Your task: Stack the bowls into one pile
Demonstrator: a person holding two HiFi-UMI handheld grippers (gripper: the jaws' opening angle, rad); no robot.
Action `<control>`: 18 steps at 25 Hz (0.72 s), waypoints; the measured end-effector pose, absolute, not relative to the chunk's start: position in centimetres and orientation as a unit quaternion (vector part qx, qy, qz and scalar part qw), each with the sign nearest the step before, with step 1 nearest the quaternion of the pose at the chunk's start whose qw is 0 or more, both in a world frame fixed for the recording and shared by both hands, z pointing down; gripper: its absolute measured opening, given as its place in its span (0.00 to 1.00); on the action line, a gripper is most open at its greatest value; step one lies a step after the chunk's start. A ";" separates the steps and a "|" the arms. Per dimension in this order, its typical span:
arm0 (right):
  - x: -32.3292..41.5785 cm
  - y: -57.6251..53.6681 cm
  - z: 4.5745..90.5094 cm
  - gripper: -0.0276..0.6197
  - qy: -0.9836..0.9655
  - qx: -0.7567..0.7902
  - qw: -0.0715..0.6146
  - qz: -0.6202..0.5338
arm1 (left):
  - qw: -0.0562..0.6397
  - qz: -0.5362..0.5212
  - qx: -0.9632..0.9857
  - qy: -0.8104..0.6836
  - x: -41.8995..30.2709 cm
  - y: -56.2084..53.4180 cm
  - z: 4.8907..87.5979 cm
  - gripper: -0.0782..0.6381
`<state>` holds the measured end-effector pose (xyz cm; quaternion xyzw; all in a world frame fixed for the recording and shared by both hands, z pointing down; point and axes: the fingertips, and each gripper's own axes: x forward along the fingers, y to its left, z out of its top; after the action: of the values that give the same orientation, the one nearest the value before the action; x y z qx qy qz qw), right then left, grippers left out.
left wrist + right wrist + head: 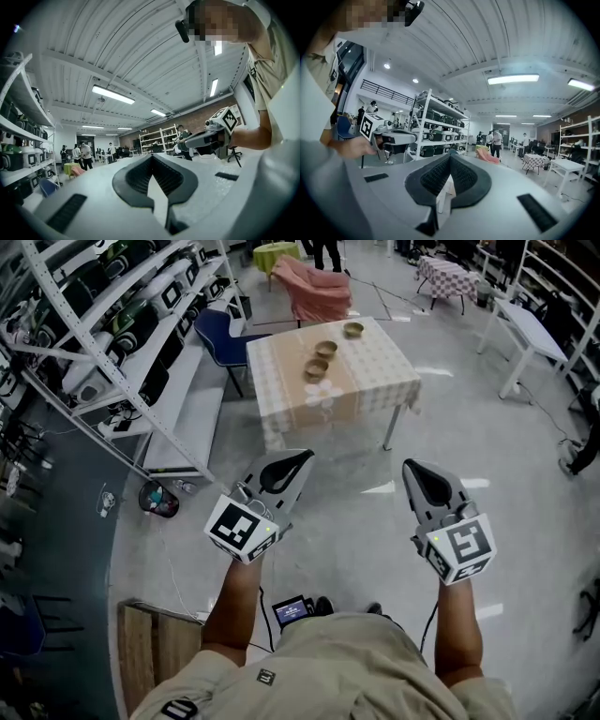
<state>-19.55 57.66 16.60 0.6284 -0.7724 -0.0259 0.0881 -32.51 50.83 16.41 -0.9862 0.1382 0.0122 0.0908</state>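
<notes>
Bowls [325, 349] apart on table [375, 381], far beyond left gripper [292, 463], right gripper [415, 471]; both closed, empty.

Three small brownish bowls [325, 349] stand upright, seemingly apart, in a diagonal row on the checked table [380, 376].

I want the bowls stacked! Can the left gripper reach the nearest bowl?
Probably not: the left gripper hangs over floor, well short of the table holding the nearest bowl. Nothing stands between.
</notes>
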 end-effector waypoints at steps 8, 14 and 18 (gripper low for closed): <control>-20.4 55.3 16.8 0.05 -0.774 0.625 0.096 -0.030 | 0.082 0.020 -0.987 0.134 -32.6 48.8 17.0 0.12; -17.9 52.4 17.6 0.05 -0.776 0.623 0.096 -0.029 | 0.078 0.008 -0.987 0.142 -30.3 46.5 17.9 0.12; -14.9 49.9 17.8 0.05 -0.787 0.610 0.090 -0.026 | 0.077 -0.009 -0.985 0.153 -27.2 44.4 18.2 0.12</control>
<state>-14.91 49.87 17.82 0.6103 -0.7866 -0.0258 0.0901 -27.22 44.40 18.25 -0.9852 0.1530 -0.0090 0.0772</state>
